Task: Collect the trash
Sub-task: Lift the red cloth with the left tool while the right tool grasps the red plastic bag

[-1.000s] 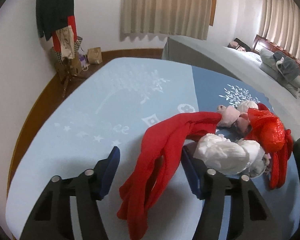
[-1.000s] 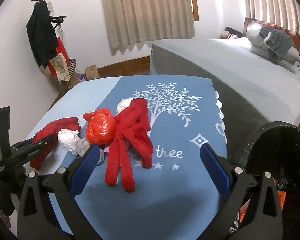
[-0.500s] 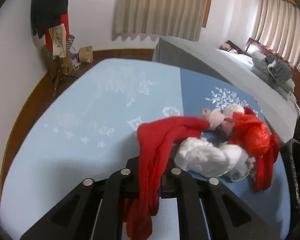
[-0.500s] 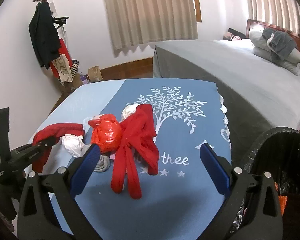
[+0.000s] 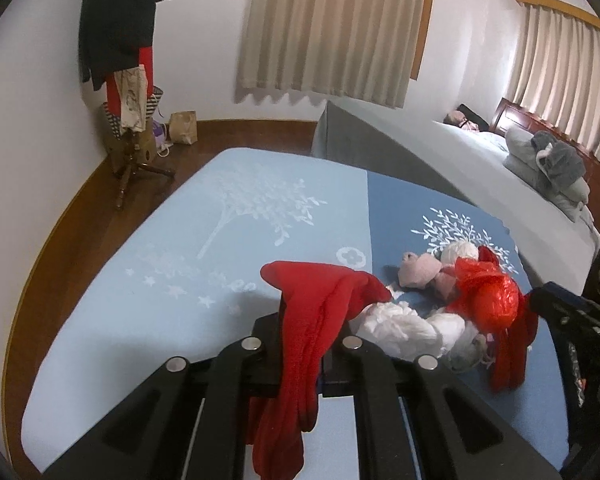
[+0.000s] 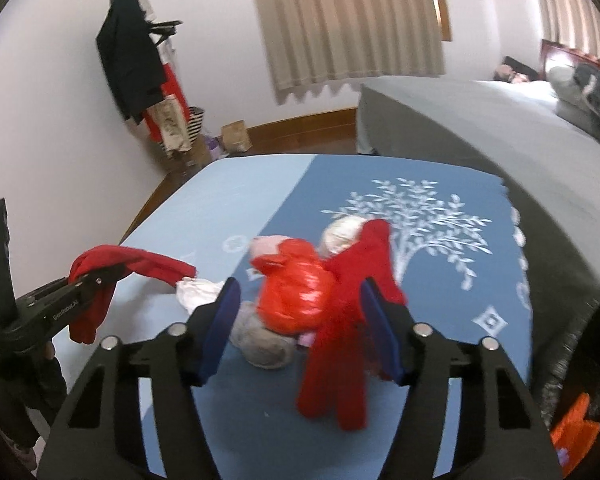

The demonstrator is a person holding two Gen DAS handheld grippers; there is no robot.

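My left gripper (image 5: 302, 344) is shut on a red cloth (image 5: 320, 320) and holds it lifted over the blue tablecloth (image 5: 240, 208); the cloth also shows in the right wrist view (image 6: 100, 276) draped over that gripper (image 6: 96, 280). My right gripper (image 6: 300, 320) is open, its blue pads on either side of a crumpled red plastic bag (image 6: 296, 288) and a second red cloth (image 6: 352, 320). A white tissue wad (image 5: 400, 328), a pink wad (image 5: 420, 272) and a grey wad (image 6: 260, 340) lie beside them.
A black bin (image 6: 580, 340) with orange trash inside stands at the right table edge. A grey-covered bed (image 5: 460, 160) lies beyond the table. A coat rack (image 5: 120, 60) with clothes and bags stands in the far left corner.
My left gripper closed on the red cloth and raised it. My right gripper moved forward and down over the red bag and second red cloth, its jaws narrower than before.
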